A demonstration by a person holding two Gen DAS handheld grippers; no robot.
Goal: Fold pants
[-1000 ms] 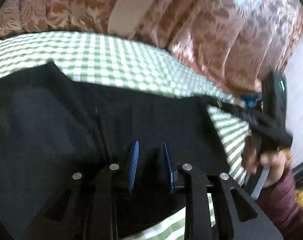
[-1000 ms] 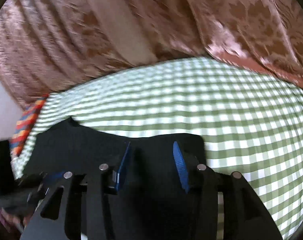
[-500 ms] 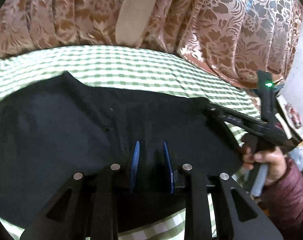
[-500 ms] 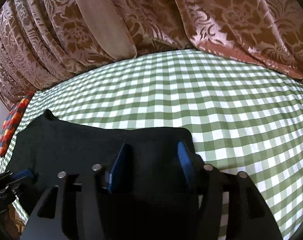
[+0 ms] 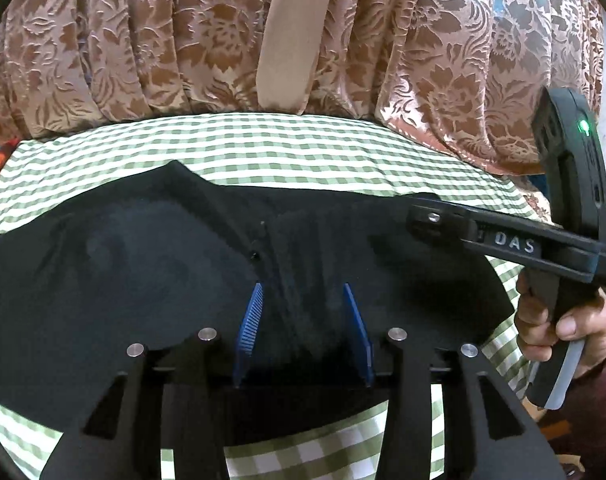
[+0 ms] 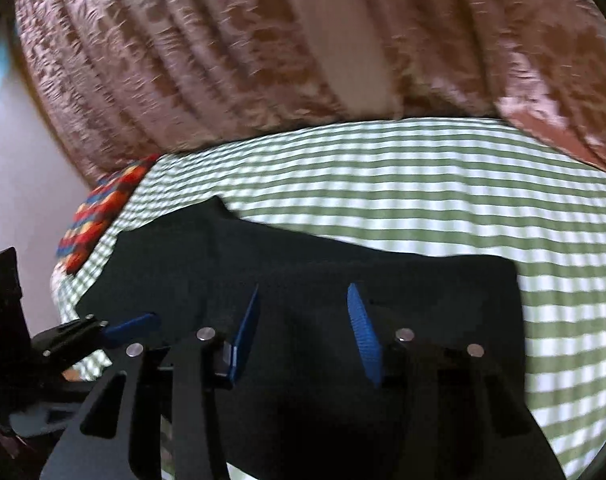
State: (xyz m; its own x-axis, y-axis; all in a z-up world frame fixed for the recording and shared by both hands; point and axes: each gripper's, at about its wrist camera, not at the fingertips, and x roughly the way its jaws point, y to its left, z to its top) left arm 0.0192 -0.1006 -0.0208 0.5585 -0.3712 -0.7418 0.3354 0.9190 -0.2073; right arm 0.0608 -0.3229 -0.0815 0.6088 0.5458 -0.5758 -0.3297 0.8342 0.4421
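Note:
Black pants (image 5: 143, 272) lie spread flat on a green-and-white checked cloth (image 5: 263, 152). My left gripper (image 5: 303, 292) is open, its blue pads just over the near edge of the pants by a seam and button. My right gripper (image 6: 303, 292) is open over the right end of the pants (image 6: 383, 272), holding nothing. In the left wrist view the right gripper (image 5: 427, 216) reaches in from the right over the pants' far right corner. In the right wrist view the left gripper (image 6: 131, 326) shows at the lower left.
A brown floral curtain (image 5: 143, 48) hangs behind the cloth, with a plain beige band (image 5: 291, 32) down it. A multicoloured patterned cloth (image 6: 103, 208) lies at the far left end. A hand in a maroon sleeve (image 5: 563, 328) holds the right gripper.
Both grippers have opened wider and let go of the pants, which now lie flat. The right wrist view has swung and blurred.

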